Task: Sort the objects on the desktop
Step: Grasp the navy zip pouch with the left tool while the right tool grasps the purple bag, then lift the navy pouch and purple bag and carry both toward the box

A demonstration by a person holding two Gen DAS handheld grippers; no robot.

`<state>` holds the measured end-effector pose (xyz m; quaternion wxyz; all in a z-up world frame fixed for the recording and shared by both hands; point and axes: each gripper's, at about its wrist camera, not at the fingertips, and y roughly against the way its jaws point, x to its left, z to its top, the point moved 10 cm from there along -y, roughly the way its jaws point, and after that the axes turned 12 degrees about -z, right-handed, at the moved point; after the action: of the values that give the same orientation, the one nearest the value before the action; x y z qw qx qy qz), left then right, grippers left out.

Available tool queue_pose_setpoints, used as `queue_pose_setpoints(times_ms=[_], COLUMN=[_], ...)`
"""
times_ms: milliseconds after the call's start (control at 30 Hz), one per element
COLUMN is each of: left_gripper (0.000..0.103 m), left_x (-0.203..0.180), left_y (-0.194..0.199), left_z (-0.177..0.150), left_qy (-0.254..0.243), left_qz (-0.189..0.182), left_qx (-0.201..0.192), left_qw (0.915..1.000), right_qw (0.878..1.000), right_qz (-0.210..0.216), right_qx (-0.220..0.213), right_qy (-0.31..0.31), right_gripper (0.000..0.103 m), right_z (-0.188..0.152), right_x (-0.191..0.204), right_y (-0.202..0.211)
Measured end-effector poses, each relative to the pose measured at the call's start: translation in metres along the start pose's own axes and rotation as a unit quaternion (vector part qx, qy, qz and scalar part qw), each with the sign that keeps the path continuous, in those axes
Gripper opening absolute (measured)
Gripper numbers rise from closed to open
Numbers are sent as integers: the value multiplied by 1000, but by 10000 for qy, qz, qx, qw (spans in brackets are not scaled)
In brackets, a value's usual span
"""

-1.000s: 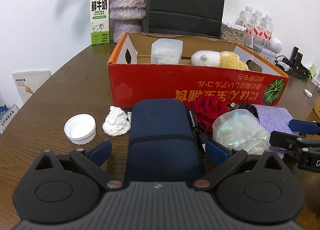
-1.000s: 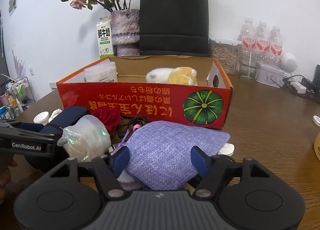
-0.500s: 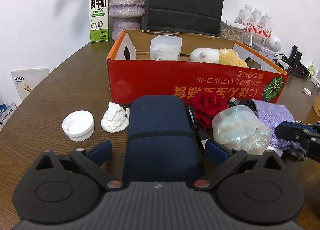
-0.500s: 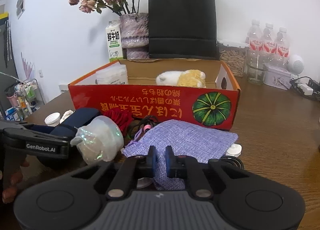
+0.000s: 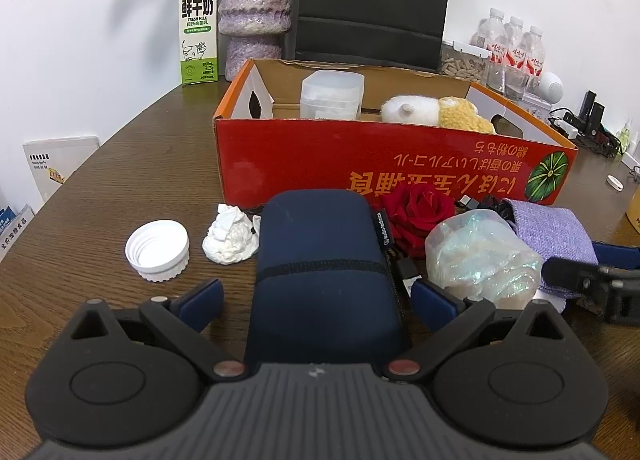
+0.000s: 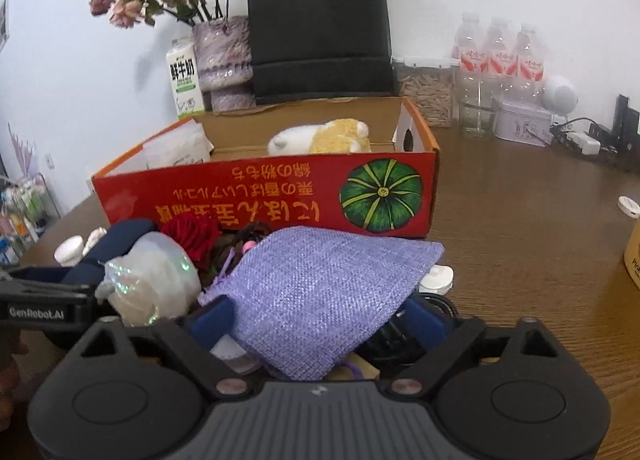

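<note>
Pouch [image 6: 320, 292] hides objects beneath, between parted fingers [image 6: 208, 318].

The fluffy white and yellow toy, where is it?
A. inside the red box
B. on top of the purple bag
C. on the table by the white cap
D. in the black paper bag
A: the fluffy toy lies behind the front wall of the red box, next to a clear plastic container.

Left gripper [image 5: 316, 296] straddles the navy case [image 5: 324, 272], jaws wide and clear of it; white cap [image 5: 157, 249] sits nearer the counter's [image 5: 132, 180] left edge.
</note>
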<state>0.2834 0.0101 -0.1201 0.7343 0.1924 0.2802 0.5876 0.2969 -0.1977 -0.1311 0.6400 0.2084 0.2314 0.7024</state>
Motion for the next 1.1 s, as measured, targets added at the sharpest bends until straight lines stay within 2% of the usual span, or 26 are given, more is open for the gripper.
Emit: queue_pose_setpoints(times_ms=[133,200,267,300,333,500,567,700,1100], left_gripper=[102,103,102,102,102,101,89,72,65], left_x=[-1,-1,-1,-1,-1,-1,-1,-2,-7], left_y=[0,0,0,0,0,1,2,6,13], left_z=[0,-1,-1,-1,-1,-1,-1,0,3], left_qy=[-15,-15,-17,-17,-15,-25,-32,-18,6], left_qz=[3,8,12,8,5,21,43,8,-51], left_qx=[4,4,1,3,2,-7,-41,-143,-347], left_qw=[10000,10000,10000,10000,10000,10000,10000,9999,9994], right_qw=[9999,9997,9996,9994,9992,9988,9987,9985,9968], right_qz=[-49,-56,-10,-65,-106,-51,-36,-17,86], right_qx=[-150,-196,-224,-257,-276,-397,-459,-502,-789], right_qy=[66,106,159,210,263,276,239,209,58], right_gripper=[58,50,33,29,17,9,8,8,5], right_z=[2,3,3,3,3,5,7,8,15], right_x=[0,0,2,3,3,4,3,3,0], right_y=[5,7,9,9,10,15,18,20,35])
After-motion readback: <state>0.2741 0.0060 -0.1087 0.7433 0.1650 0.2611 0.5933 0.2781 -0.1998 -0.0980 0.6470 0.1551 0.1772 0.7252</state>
